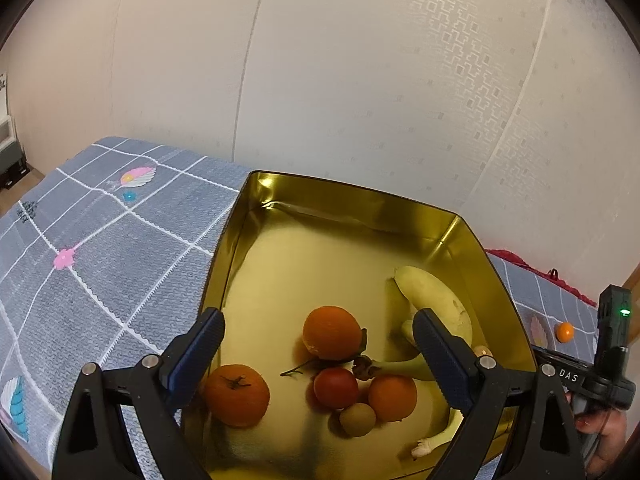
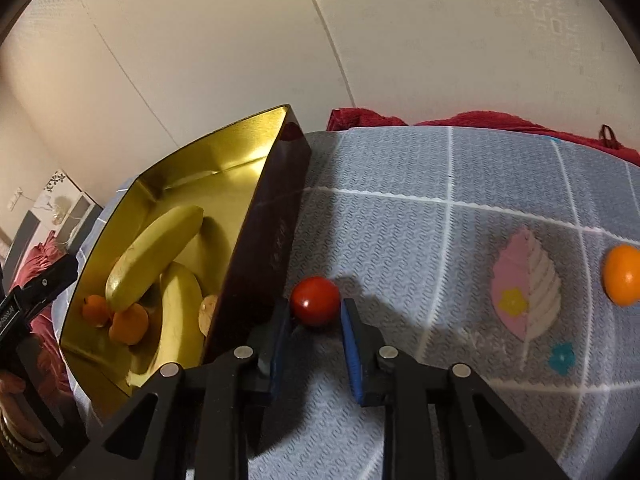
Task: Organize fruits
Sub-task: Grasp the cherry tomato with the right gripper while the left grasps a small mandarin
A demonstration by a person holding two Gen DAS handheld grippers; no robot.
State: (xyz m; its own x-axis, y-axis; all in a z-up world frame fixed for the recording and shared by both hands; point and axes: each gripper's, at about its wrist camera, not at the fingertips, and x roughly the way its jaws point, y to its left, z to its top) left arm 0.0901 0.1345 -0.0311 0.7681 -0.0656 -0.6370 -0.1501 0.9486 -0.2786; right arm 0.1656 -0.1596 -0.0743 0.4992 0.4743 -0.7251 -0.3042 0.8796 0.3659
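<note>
Two fruits outside tin [image 2: 256, 216]: tomato [image 2: 315, 301] beside its wall, orange [image 2: 622, 280] well apart. Right gripper [image 2: 314, 318] clamps tomato (pads touching). Left gripper [image 1: 318, 350] gapes empty over tin. Next we lift, clear wall, release inside.

Warm, dim indoor light in both views. Strong fisheye bending; corners vignette to black. The gold tin [image 1: 448, 236] mirrors the light and throws a yellow cast over the fruit, with glare along its walls. In the right wrist view a small red fruit [image 2: 315, 301] carries a pinpoint highlight and a dark shadow falls beside it on the cloth [image 2: 400, 240]. Mild softness toward the edges.
</note>
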